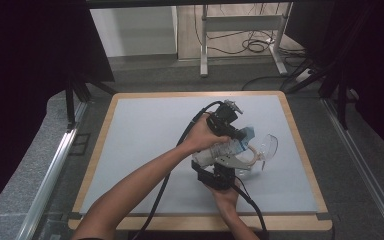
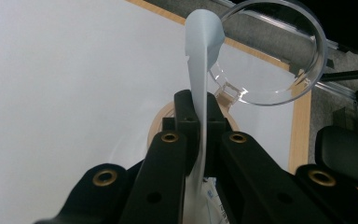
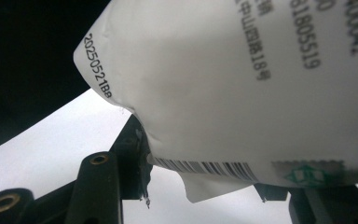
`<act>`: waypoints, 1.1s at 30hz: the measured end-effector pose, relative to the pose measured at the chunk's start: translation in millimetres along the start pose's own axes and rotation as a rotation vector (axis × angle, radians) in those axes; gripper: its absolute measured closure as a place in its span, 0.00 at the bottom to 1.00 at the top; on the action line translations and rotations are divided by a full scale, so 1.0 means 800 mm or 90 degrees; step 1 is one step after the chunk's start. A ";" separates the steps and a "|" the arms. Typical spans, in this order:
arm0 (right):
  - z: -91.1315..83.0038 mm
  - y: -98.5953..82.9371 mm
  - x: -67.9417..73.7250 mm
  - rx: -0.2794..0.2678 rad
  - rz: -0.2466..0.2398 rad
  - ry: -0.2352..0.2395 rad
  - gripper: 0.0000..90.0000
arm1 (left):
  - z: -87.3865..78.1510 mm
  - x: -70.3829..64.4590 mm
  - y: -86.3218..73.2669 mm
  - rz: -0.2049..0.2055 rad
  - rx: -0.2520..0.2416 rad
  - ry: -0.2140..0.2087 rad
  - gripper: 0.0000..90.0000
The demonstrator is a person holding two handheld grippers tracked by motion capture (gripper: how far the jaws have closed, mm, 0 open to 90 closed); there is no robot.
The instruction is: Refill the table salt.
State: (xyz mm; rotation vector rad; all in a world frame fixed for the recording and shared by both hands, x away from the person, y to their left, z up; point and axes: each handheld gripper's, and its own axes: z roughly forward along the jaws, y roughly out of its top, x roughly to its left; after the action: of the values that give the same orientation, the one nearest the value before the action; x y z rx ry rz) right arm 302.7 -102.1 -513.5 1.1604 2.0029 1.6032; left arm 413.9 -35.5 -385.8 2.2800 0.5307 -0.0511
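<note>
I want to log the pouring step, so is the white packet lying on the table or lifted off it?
Lifted: the white packet hangs between both grippers, above the table.

The pouch (image 3: 242,88) looks like thin white plastic film, smooth with a soft sheen, creased at its sealed edge and printed in black. The cup (image 2: 279,56) is clear, glossy plastic with a bright rim. The ring (image 2: 161,123) under it has a tan, wood-like tone. Both grippers (image 1: 226,125) (image 1: 219,175) are matt black plastic with brass-coloured rivets. The table (image 1: 145,135) has a matt, pale grey top, smooth, edged in light wood.
</note>
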 end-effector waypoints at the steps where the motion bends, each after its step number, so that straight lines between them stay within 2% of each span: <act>1: 0.000 0.000 0.000 0.000 -0.006 -0.006 0.53 | 0.000 0.000 0.000 0.000 0.000 -0.001 1.00; 18: 0.001 0.004 0.002 -0.007 0.004 -0.003 0.53 | 0.002 -0.001 0.005 0.002 0.014 -0.003 1.00; 33: 0.004 0.005 0.003 -0.010 -0.003 -0.012 0.54 | 0.005 -0.003 0.005 0.003 0.023 -0.005 1.00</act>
State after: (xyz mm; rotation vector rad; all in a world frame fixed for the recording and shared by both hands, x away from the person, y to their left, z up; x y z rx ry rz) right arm 305.4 -98.1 -510.4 1.1607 1.9754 1.5974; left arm 414.2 -41.5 -385.0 2.3147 0.5235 -0.0670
